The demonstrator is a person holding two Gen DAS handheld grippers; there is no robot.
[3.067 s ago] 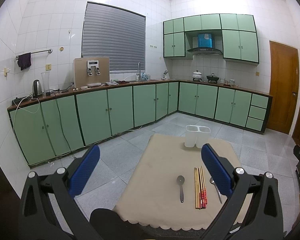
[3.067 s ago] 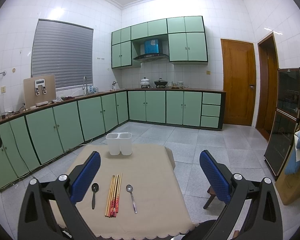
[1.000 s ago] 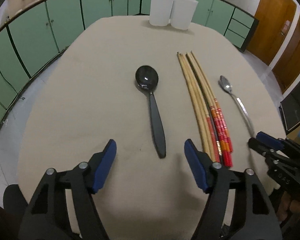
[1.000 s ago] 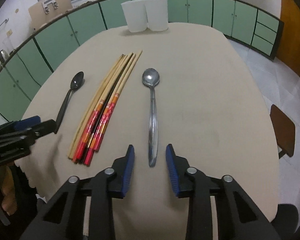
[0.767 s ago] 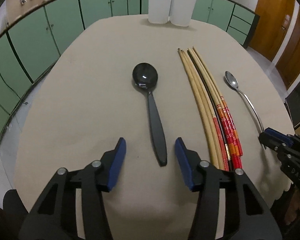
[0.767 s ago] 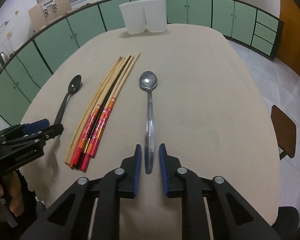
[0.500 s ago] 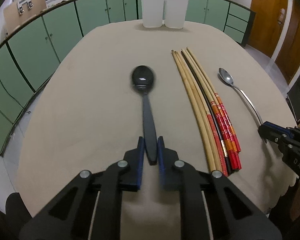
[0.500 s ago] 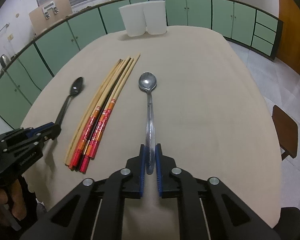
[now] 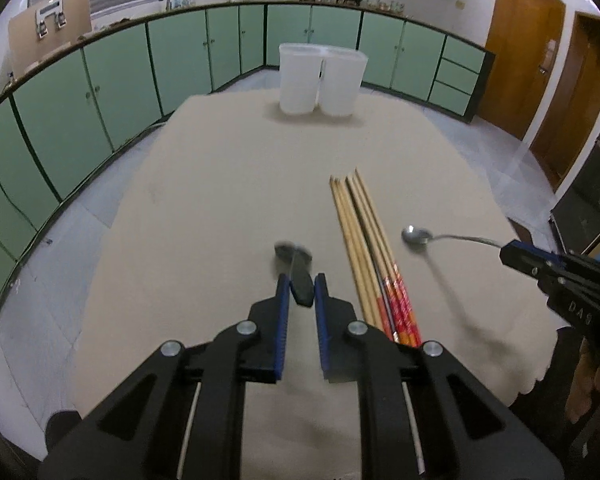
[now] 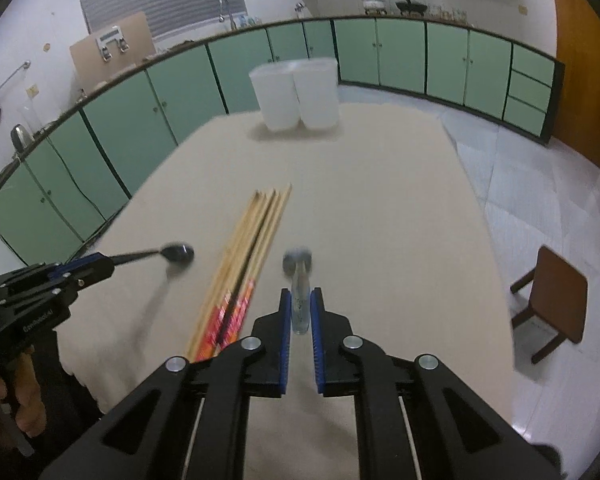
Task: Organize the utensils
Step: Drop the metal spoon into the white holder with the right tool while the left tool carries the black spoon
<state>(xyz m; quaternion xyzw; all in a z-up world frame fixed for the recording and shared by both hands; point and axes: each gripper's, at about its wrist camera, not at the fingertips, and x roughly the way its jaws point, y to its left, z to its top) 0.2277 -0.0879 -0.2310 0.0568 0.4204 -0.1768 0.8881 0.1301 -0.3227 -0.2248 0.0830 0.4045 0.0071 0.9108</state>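
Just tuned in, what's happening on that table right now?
A person is sorting utensils with a claw in each hand. The left claw is shut on the handle of a black spoon, and the right claw is shut on the handle of a metal spoon; both spoons are held clear of the tablecloth. The bundle of chopsticks lies on the cloth between them. The white two-compartment holder stands at the far end of the table.
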